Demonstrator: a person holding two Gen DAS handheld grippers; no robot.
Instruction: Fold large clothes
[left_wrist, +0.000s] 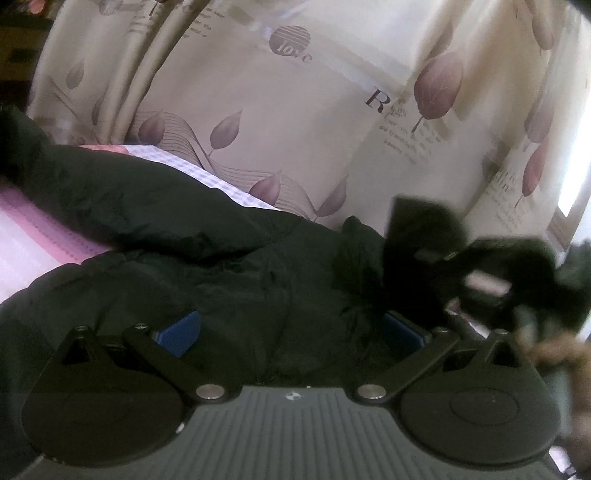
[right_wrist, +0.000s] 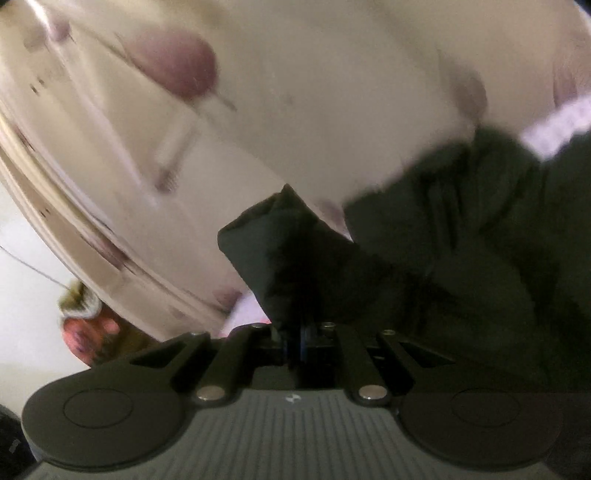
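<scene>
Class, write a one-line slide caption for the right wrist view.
Right gripper, fingers shut on a dark jacket edge, lifted before leaf-print curtain.

Cream leaf-print curtain with lettering, pink striped bedding, bright window at right

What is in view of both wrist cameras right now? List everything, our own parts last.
Jacket: one, black padded, spread across the bed, one edge lifted in the right wrist view.
Curtain: one, cream with mauve leaves and lettering, behind the bed.
Bedding: one, pink and white, left of the jacket.
Left gripper: one, black with blue pads, jaws wide apart, jacket fabric between them.
Right gripper: one, black, jaws closed on a jacket edge; also seen blurred in the left wrist view.
</scene>
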